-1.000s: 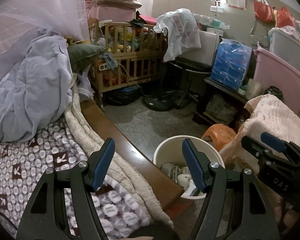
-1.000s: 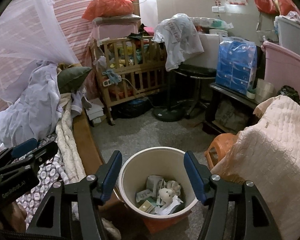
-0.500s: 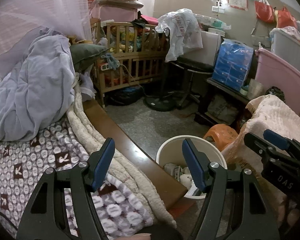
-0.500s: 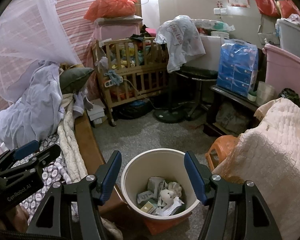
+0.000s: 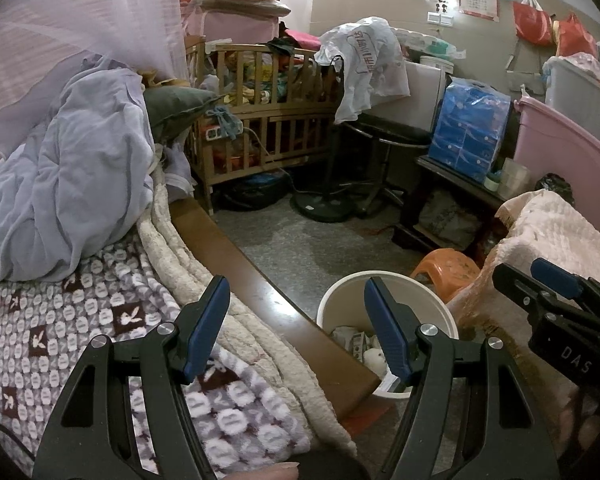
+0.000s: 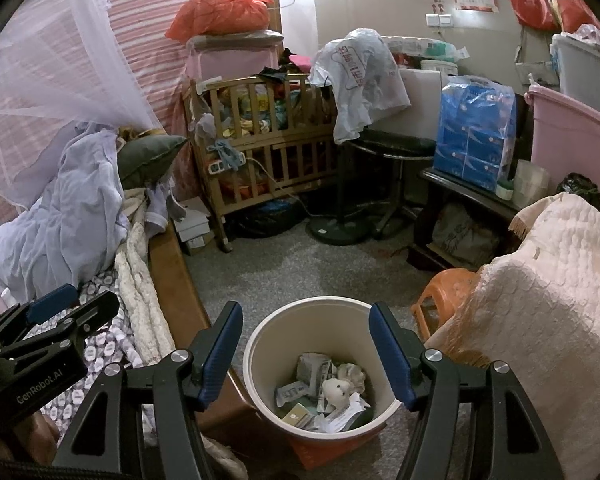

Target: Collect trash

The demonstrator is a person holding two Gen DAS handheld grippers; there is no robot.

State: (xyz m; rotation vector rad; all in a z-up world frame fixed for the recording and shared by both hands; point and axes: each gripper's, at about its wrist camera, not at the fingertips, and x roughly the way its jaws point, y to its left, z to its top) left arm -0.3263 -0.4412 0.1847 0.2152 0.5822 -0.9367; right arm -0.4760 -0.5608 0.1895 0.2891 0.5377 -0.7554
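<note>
A cream round waste bin [image 6: 260,344] stands on the floor beside the bed, holding crumpled paper, small cartons and other trash [image 6: 324,392]. My right gripper [image 6: 305,350] hangs over the bin, open, with nothing between its blue pads. My left gripper [image 5: 296,326] is open too and empty, above the bed's wooden side rail [image 5: 260,292]; the bin [image 5: 340,296] shows partly behind its right finger. Each gripper shows at the edge of the other view: the right gripper [image 5: 556,292], the left gripper [image 6: 52,316].
A bed with a patterned blanket [image 5: 60,328] and lilac sheet [image 5: 72,184] lies left. Ahead stand a wooden crib [image 6: 268,140], a black stool [image 6: 392,152] and a blue tissue pack [image 6: 476,128]. An orange stool [image 6: 444,292] and a pink-covered seat [image 6: 548,304] are right.
Both views have shifted very slightly; the grippers keep their openings and nothing has been picked up or dropped.
</note>
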